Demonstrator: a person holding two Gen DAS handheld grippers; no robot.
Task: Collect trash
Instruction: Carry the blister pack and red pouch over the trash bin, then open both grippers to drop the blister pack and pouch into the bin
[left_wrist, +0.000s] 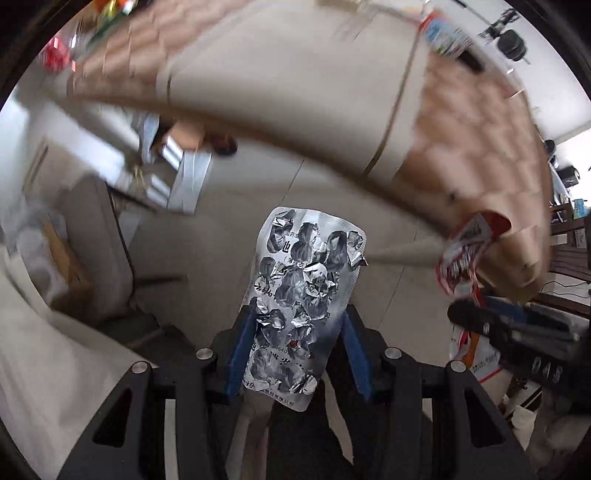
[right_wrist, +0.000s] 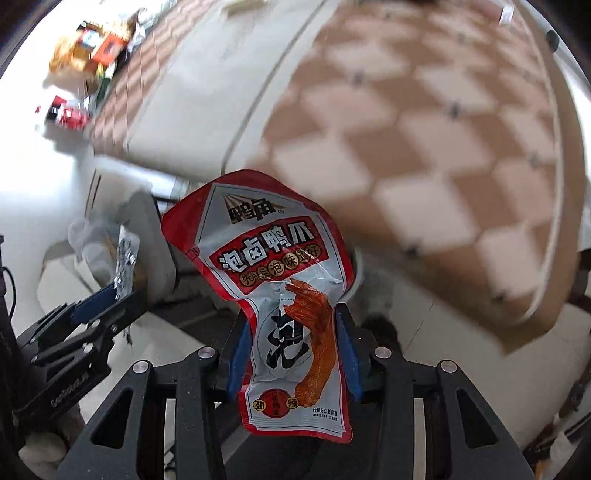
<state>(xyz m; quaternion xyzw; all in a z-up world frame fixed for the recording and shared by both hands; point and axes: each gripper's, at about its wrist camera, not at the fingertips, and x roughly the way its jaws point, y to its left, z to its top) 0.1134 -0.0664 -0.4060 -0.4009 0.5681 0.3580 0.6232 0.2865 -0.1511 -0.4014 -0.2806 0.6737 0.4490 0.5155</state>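
We see the left gripper (left_wrist: 299, 325) clamped on an emptied silver pill blister sheet (left_wrist: 303, 295), its blue pads (left_wrist: 242, 350) pressing both long edges while the torn foil sheet stands up out of the jaws. The right gripper (right_wrist: 293, 341) is closed on a red-and-white snack pouch (right_wrist: 273, 273) printed with a chicken foot, gripped at its narrow waist between blue pads (right_wrist: 236, 354). Both pieces of trash are held in the air past the edge of a table covered with a brown-and-cream checkered tablecloth (right_wrist: 424, 155), over a pale tiled floor (left_wrist: 332, 192). At the far end of the table we make out a blurred cluster of colourful packages (right_wrist: 88, 51). In each wrist view the other gripper and its load appear off to the side.
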